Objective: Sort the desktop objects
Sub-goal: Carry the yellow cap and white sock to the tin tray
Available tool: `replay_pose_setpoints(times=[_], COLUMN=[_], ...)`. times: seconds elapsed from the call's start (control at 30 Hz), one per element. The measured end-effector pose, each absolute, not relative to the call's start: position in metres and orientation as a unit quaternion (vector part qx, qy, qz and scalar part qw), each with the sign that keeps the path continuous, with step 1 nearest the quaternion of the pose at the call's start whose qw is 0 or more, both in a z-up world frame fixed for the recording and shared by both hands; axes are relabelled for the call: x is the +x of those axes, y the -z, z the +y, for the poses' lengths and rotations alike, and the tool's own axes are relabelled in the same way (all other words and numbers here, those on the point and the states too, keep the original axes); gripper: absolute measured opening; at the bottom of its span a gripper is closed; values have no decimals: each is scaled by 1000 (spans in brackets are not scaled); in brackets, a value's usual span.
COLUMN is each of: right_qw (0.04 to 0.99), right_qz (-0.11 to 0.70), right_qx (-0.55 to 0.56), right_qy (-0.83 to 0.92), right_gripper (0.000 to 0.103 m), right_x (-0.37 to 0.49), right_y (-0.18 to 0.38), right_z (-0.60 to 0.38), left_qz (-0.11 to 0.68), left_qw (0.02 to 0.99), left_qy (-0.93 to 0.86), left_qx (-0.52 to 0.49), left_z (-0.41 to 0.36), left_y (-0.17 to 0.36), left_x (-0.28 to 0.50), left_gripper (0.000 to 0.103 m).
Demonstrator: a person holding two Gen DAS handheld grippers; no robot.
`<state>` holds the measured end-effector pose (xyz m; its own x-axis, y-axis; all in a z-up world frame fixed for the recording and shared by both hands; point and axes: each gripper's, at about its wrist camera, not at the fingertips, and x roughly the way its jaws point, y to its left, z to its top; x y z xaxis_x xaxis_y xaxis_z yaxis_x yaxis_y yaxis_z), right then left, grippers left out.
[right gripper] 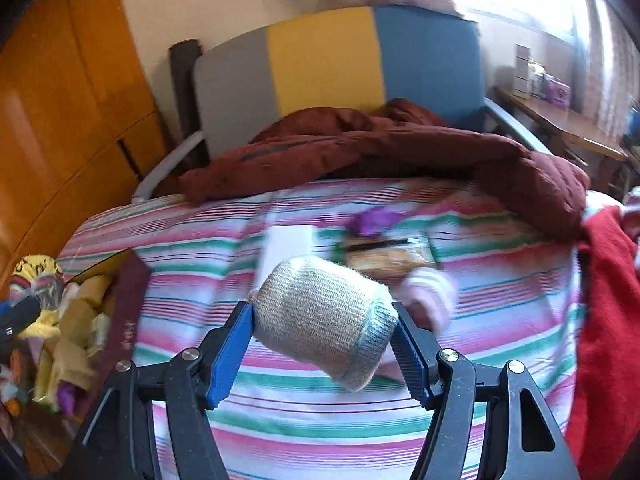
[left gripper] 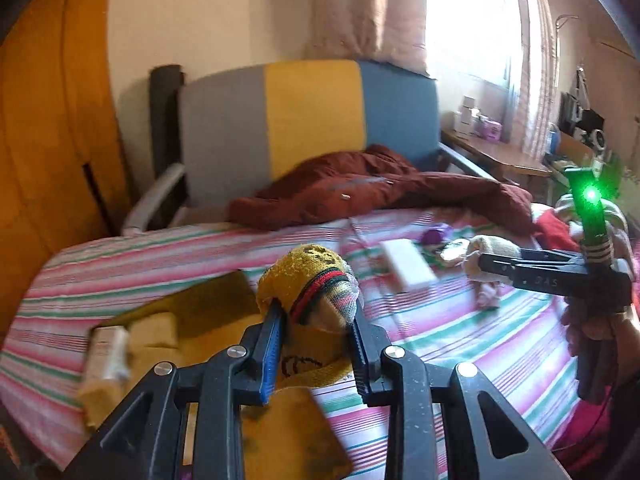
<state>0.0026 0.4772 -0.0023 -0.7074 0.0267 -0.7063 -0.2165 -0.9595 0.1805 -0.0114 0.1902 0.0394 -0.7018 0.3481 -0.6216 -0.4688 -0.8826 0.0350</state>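
My left gripper (left gripper: pixel 314 308) is shut on a rolled yellow sock (left gripper: pixel 308 276) with a red and black band, held above a brown cardboard box (left gripper: pixel 208 304) at the left of the striped bed (left gripper: pixel 460 344). My right gripper (right gripper: pixel 324 316) is shut on a rolled beige sock (right gripper: pixel 324 316) with a pale blue cuff, held above the bed; it also shows in the left wrist view (left gripper: pixel 486 258). The box shows at the left of the right wrist view (right gripper: pixel 124 280), holding several items. A white box (left gripper: pixel 406 264), a purple item (left gripper: pixel 436 235) and a pink sock (right gripper: pixel 430 292) lie on the bed.
A maroon quilt (left gripper: pixel 380 188) lies across the bed's far side before a grey, yellow and blue headboard (left gripper: pixel 312 116). A red cloth (right gripper: pixel 608 304) is at the right. A wooden wardrobe (left gripper: pixel 48 140) stands left. A desk (left gripper: pixel 504 160) with small items stands by the window.
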Motion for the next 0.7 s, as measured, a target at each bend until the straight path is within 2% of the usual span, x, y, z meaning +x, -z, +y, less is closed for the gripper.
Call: replay_pose_setpoints(times=[0.33, 0.7], right_qw=[-22, -106], right_qz=[109, 78], right_qx=[-372, -391], right_qy=[-922, -911], right_gripper=[68, 68], right_x=[-18, -43], right_y=[-22, -13], right_z=[367, 255], left_qz=[101, 76], left_qw=[149, 97], left_qy=[-944, -955], left_qx=[-275, -270], left_z=[124, 66], left_y=[-55, -57], left_x=[0, -1], left_gripper=[30, 30])
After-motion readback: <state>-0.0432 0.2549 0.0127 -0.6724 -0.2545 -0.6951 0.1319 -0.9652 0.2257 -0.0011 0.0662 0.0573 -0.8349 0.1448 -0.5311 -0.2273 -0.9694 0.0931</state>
